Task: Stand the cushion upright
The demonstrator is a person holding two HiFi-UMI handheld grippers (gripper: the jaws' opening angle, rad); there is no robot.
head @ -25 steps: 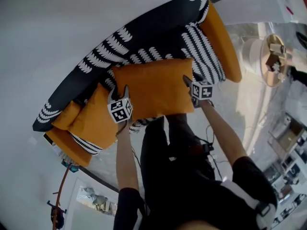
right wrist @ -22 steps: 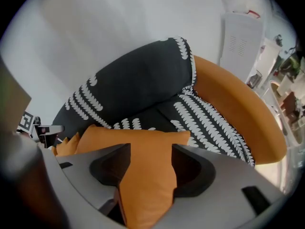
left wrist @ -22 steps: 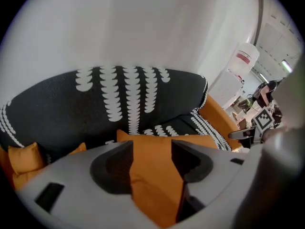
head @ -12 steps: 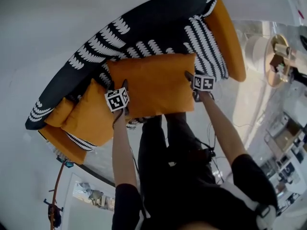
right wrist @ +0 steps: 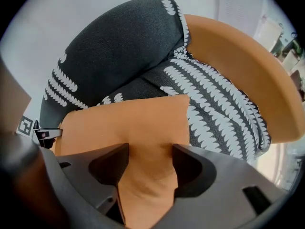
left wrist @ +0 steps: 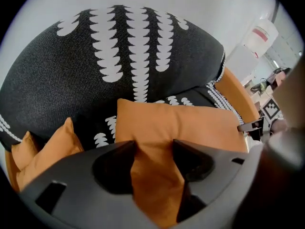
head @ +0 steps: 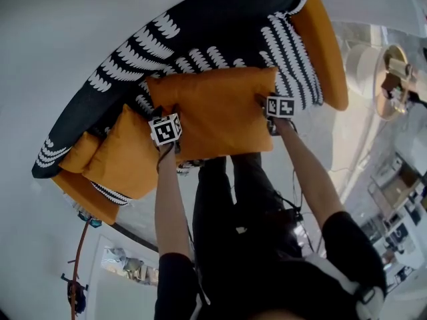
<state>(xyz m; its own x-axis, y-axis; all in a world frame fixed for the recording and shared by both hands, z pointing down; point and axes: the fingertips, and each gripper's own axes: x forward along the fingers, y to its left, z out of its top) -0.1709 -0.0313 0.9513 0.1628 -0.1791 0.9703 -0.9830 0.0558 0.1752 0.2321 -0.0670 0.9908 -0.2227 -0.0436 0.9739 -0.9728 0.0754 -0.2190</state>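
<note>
Grasp step: the orange cushion [head: 213, 112] lies flat on the sofa [head: 200, 39], in front of its back. The left gripper [left wrist: 153, 144] and right gripper [right wrist: 150, 149] have just been opening their jaws, which now straddle the cushion's near edge without clamping it. Next: close both and tip it up against the sofa's back.

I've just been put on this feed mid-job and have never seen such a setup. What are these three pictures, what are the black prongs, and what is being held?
There is no robot here: a person holds a two-jaw gripper in each hand. The head view comes from a camera on the person's head, looking steeply down past both arms. The other two pictures come from cameras riding on the grippers, and the black prongs at the bottom of each are that gripper's own jaws.

Below is a black sofa with a white pattern. On it are a large orange cushion and, to its left, a second orange cushion. The left gripper is at the large cushion's left end and the right gripper at its right end. Both pairs of jaws have just been opening and stand wide. The cushion's edge bulges between them, so it looks let go rather than pinched.
</note>
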